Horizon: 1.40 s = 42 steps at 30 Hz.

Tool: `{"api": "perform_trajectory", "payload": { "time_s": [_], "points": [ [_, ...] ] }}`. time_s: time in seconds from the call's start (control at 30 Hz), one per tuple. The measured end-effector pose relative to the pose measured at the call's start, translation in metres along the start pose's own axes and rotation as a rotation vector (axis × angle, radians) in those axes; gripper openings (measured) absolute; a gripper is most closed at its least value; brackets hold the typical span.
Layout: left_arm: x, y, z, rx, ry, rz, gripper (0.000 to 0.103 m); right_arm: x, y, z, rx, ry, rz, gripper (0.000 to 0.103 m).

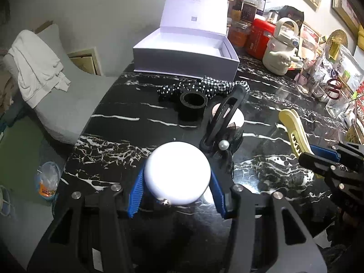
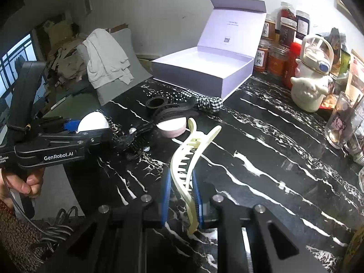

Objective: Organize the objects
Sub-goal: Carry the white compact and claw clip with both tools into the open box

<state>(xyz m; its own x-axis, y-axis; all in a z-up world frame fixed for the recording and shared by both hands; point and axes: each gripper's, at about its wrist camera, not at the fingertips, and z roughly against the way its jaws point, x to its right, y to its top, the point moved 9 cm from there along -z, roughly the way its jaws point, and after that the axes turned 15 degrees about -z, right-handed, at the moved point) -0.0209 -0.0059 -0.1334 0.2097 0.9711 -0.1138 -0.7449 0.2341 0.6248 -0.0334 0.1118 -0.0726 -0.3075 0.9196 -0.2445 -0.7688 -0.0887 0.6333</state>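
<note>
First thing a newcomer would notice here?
The open white box at the back of the black marble table. Then the two held items: a round white case in the left hand-held gripper, and a cream hair claw in the right hand-held gripper.

The surface point(image 2: 284, 159) looks like polished black marble with white veins, glossy enough to mirror light. The round white case point(image 1: 177, 173) is smooth, shiny plastic. The cream hair claw point(image 2: 188, 163) is matt plastic. The open box point(image 1: 182, 56) on the far side looks like matt white card. The ribbed blue fingers point(image 1: 136, 193) look rubbery. The bow point(image 1: 204, 86) is checked and dotted cloth.
</note>
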Motion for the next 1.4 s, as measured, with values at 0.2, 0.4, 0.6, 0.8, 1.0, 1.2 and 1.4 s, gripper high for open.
{"api": "perform_trajectory", "payload": {
  "time_s": [0.2, 0.4, 0.6, 0.8, 1.0, 1.2, 1.4],
  "points": [
    [-0.004, 0.011, 0.003, 0.006, 0.021, -0.032, 0.050, -0.008, 0.008, -0.002, 0.008, 0.020, 0.021, 0.018],
    [-0.012, 0.027, -0.001, 0.008, 0.026, -0.037, 0.050, -0.016, 0.019, -0.012, -0.013, 0.034, 0.060, 0.018],
    [-0.019, 0.048, -0.006, 0.012, 0.026, -0.050, 0.050, -0.022, 0.039, -0.019, -0.020, 0.054, 0.098, 0.018],
    [-0.024, 0.073, -0.013, 0.020, 0.028, -0.074, 0.050, -0.025, 0.063, -0.025, -0.019, 0.072, 0.136, 0.018],
    [-0.030, 0.097, -0.018, 0.032, 0.033, -0.096, 0.050, -0.026, 0.088, -0.033, -0.014, 0.080, 0.164, 0.018],
    [-0.034, 0.120, -0.023, 0.042, 0.031, -0.121, 0.050, -0.030, 0.108, -0.038, -0.012, 0.096, 0.180, 0.018],
    [-0.035, 0.148, -0.025, 0.072, 0.059, -0.161, 0.050, -0.027, 0.137, -0.042, 0.014, 0.085, 0.194, 0.018]
  ]
}}
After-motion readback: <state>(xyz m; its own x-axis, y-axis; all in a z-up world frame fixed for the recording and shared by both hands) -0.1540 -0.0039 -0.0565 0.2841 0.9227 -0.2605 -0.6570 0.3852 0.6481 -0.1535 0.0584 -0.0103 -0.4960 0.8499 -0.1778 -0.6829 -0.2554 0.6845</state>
